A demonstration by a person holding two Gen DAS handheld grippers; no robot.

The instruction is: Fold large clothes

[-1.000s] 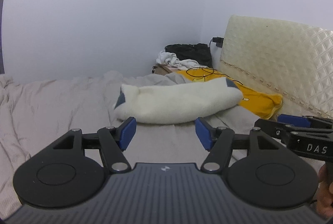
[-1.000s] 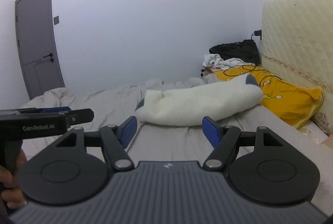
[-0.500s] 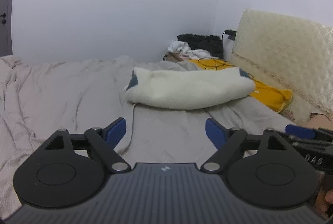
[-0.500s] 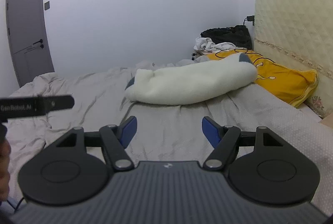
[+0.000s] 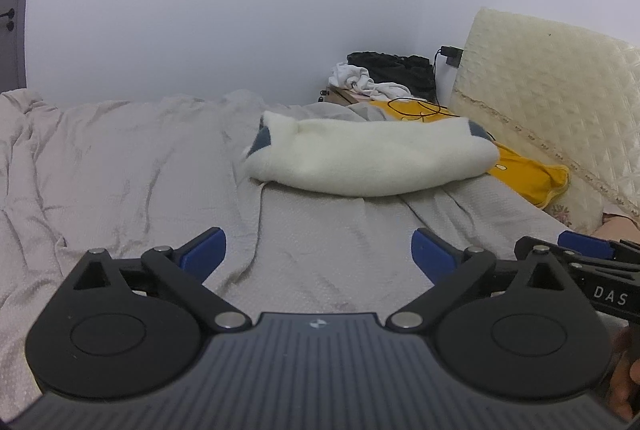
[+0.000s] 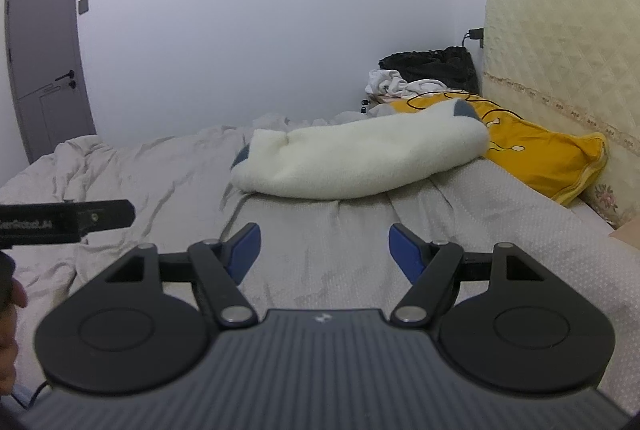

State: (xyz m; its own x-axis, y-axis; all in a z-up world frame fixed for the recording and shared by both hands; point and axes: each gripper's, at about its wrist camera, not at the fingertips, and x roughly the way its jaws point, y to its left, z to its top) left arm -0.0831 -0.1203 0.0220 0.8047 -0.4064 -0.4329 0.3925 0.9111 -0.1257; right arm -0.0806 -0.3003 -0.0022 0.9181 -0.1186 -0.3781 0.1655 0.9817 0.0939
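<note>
A large grey cloth (image 5: 320, 262) (image 6: 328, 254) lies spread flat over the bed, with a fold edge running down its left side. My left gripper (image 5: 319, 254) is open and empty, held low over the cloth's near part. My right gripper (image 6: 325, 248) is open and empty, also over the cloth. The right gripper's side shows at the right edge of the left wrist view (image 5: 592, 270). The left gripper's side shows at the left edge of the right wrist view (image 6: 68, 220).
A fluffy white bundle (image 5: 368, 162) (image 6: 360, 162) lies across the bed beyond the cloth. A yellow pillow (image 6: 548, 158) and a cream padded headboard (image 6: 560, 62) are at the right. Clothes and a black bag (image 5: 392, 70) sit on a nightstand. A grey door (image 6: 40, 50) is far left.
Both grippers stayed open. The left jaws opened wider over the second. Both views shifted slightly over the bed; the cloth has not moved.
</note>
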